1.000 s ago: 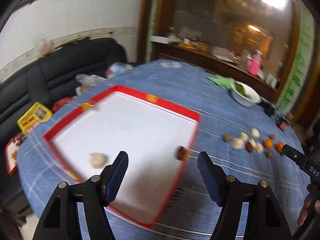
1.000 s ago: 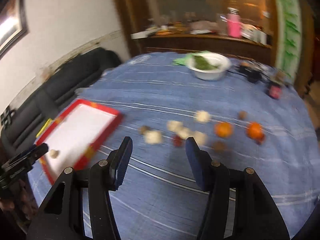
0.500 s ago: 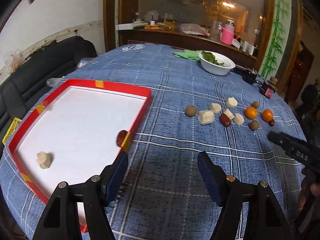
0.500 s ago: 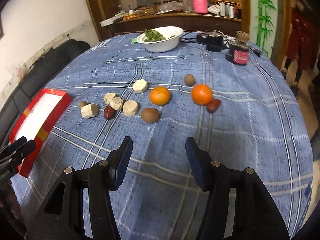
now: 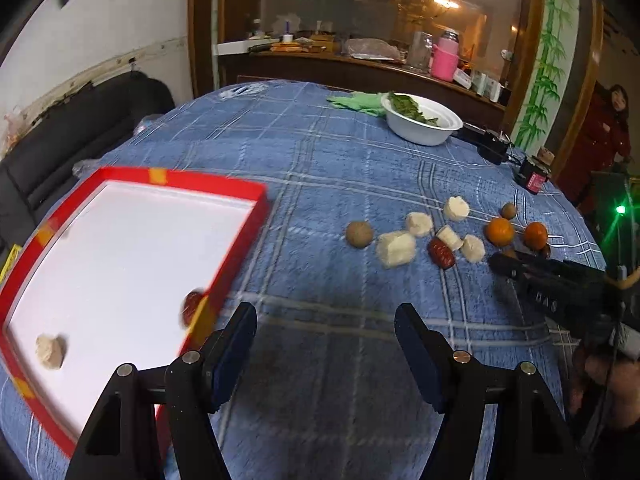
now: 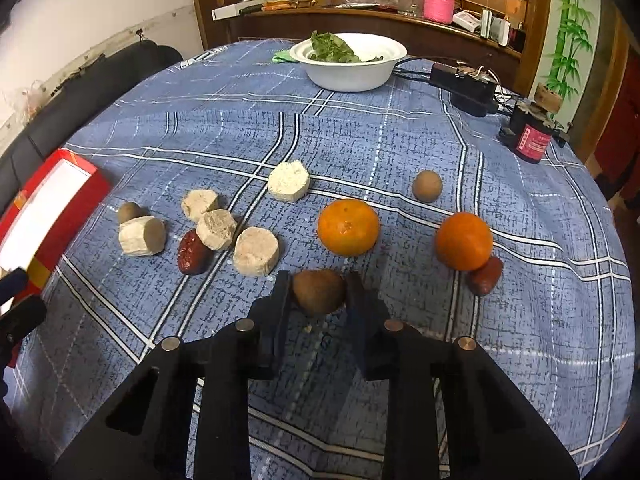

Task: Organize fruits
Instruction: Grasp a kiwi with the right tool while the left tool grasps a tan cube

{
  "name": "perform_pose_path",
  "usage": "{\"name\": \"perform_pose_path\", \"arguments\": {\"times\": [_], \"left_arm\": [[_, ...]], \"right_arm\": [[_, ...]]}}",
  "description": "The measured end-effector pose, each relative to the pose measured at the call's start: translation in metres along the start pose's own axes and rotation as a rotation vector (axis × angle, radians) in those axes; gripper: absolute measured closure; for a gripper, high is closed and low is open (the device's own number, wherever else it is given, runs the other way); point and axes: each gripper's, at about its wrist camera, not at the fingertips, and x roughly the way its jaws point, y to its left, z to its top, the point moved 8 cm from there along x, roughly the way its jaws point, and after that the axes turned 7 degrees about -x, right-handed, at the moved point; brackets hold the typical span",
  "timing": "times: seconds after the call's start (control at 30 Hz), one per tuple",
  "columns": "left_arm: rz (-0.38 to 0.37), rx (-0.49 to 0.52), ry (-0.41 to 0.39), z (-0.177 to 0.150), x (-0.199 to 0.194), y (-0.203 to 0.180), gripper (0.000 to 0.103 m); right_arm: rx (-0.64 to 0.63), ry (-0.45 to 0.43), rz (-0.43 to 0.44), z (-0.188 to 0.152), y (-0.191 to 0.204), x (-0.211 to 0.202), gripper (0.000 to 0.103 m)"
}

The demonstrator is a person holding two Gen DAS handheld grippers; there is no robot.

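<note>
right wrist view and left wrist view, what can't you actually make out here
- Brown fruit between the right gripper fingers: its underside is hidden, so whether it is lifted off the tablecloth is unclear.
- Red tray: cut off by the left edge in the right wrist view.
- Dark red piece at the tray's rim: motion-blurred in the left wrist view.
- Label on the small dark jar: too small to read.

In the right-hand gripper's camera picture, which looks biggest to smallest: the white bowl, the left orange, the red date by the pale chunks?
Largest to smallest as they look in the right wrist view:
1. white bowl, though it sits farthest away
2. left orange
3. red date
</note>
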Motion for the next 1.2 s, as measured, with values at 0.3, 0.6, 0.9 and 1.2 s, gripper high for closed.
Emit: {"name": "perform_pose_path", "arguments": {"times": [0.3,0.6,0.9,1.2], "left_arm": [[-0.019,0.045,0.041,0.017,0.046,-0.051,0.033],[0.015,0.035,0.053,0.028,0.076,-0.061,0.076],[-0.046,0.038,0.044,0.021,0.061,-0.057,0.077],[-0.038,0.050,0.021,0.004,0.025,-0.051,0.077]], "right_arm": [[0.036,-0.013,0.048,0.000,-0.005,0.000,0.078],[0.051,-0.018,0.070,0.001,-0.006,0.001,0.078],[0.041,-0.013,0.054,0.000,-0.004,0.001,0.078],[0.031,-0.028,0.027,-0.012,0.002,-0.029,0.078]]}}
